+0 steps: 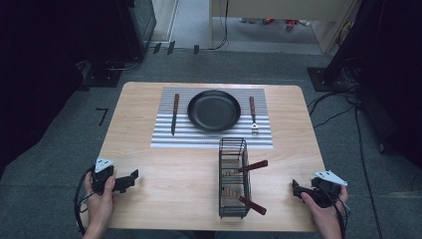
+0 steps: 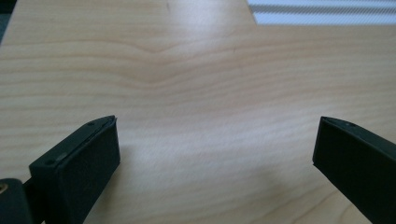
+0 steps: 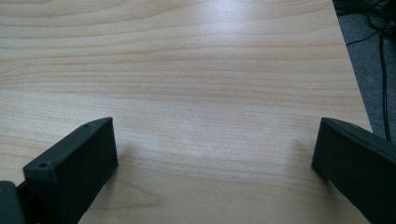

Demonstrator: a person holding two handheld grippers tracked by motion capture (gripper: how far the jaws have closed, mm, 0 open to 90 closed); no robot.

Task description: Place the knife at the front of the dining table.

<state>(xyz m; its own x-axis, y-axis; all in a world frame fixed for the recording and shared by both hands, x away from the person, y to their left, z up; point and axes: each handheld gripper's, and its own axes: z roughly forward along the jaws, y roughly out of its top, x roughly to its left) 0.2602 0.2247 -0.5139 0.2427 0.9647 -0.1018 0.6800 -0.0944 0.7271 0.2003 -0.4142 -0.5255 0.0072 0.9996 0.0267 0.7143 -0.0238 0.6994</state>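
One black pan, one knife and one fork lie lengthwise away on a striped mat; a wire caddy holds two handles; left gripper and right gripper gape empty

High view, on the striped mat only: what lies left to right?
Knife → black pan → fork, all lying on the striped mat, each apart from the next.
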